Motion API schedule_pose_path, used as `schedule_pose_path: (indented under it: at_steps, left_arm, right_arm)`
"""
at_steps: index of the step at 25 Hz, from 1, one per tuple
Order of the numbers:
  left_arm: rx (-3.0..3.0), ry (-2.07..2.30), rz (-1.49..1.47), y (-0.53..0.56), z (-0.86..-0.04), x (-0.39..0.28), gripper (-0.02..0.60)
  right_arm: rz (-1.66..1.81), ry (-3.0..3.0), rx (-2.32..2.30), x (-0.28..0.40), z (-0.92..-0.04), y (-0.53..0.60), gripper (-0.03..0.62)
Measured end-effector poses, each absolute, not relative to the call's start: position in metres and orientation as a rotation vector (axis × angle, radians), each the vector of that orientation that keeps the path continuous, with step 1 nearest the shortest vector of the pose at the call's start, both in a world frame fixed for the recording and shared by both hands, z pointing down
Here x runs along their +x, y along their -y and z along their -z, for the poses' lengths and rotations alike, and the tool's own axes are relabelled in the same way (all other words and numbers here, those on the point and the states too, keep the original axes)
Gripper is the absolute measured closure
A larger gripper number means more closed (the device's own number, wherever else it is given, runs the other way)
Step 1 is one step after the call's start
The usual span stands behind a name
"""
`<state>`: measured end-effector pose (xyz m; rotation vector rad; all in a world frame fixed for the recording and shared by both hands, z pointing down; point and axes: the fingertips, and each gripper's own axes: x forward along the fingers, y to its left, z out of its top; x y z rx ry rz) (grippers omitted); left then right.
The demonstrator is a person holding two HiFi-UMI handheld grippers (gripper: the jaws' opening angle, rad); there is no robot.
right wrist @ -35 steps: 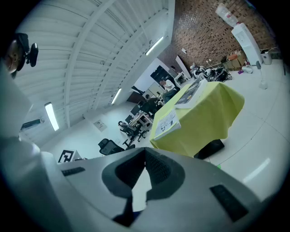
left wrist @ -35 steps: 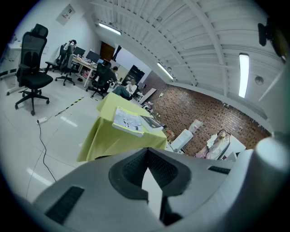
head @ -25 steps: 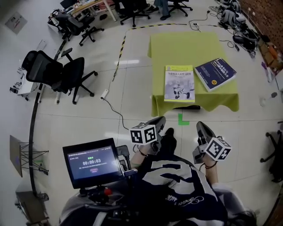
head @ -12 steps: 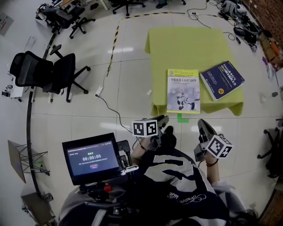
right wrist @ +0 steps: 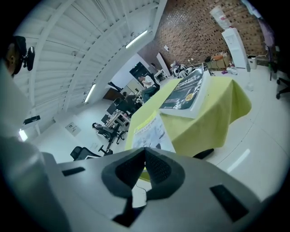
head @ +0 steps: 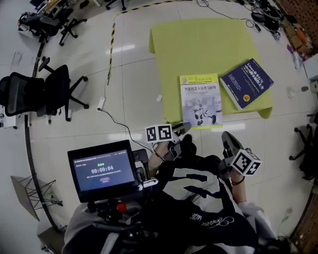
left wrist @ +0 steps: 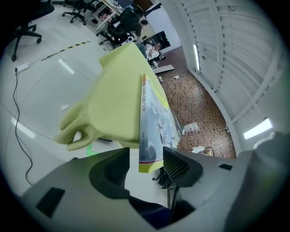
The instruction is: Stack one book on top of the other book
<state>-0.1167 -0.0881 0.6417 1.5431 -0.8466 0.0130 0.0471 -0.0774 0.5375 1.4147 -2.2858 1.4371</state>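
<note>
A white and yellow book [head: 200, 100] lies at the near edge of the yellow-green table [head: 198, 44]. A dark blue book [head: 247, 83] lies askew to its right, apart from it. My left gripper [head: 184, 128] is just short of the white book's near left corner. Its jaws are opening, and in the left gripper view [left wrist: 147, 170] the white book's [left wrist: 154, 122] near corner shows in the gap, untouched by the pads. My right gripper [head: 226, 139] hangs below the table edge, shut and empty [right wrist: 144, 170]; the blue book [right wrist: 186, 93] lies ahead of it.
Black office chairs [head: 39, 92] stand on the white floor at the left. A cable with a power strip [head: 101, 103] runs toward the table. A small screen [head: 103, 168] sits on the rig before the person's chest. Cables and clutter [head: 268, 12] lie past the table's far right.
Both grippers and the head view have come closer to the table. The left gripper has rolled, dropped toward the white book's corner, and its jaws have opened. The right stays shut.
</note>
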Motion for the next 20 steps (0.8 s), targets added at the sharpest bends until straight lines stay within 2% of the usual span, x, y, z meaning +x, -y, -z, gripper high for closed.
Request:
schedule_pose_path:
  at_steps: [7,8,9,13,20]
  left_arm:
    - [1.424,0.748,0.058,0.113,-0.658,-0.081,0.364]
    - [1.417,0.733,0.075,0.115,-0.657,-0.078,0.376]
    - [1.418,0.719,0.085,0.116,-0.655,-0.077,0.415]
    - [1.439,0.691,0.090,0.113,-0.646,-0.076,0.473]
    - [1.461,0.714,0.032,0.113,-0.635,-0.079,0.489]
  right_arm:
    - [-1.480,2.191,1.534,0.077,-0.548,0.077,0.597]
    - [-1.481,2.184,1.543,0.081,-0.549,0.077,0.597]
    - [-1.483,2.179,1.548,0.083,-0.549,0.077,0.597]
    - [-1.495,2.167,1.535,0.092,-0.552,0.084,0.597]
    - [-1.478,2.280,1.312,0.087,-0.558,0.129,0.597]
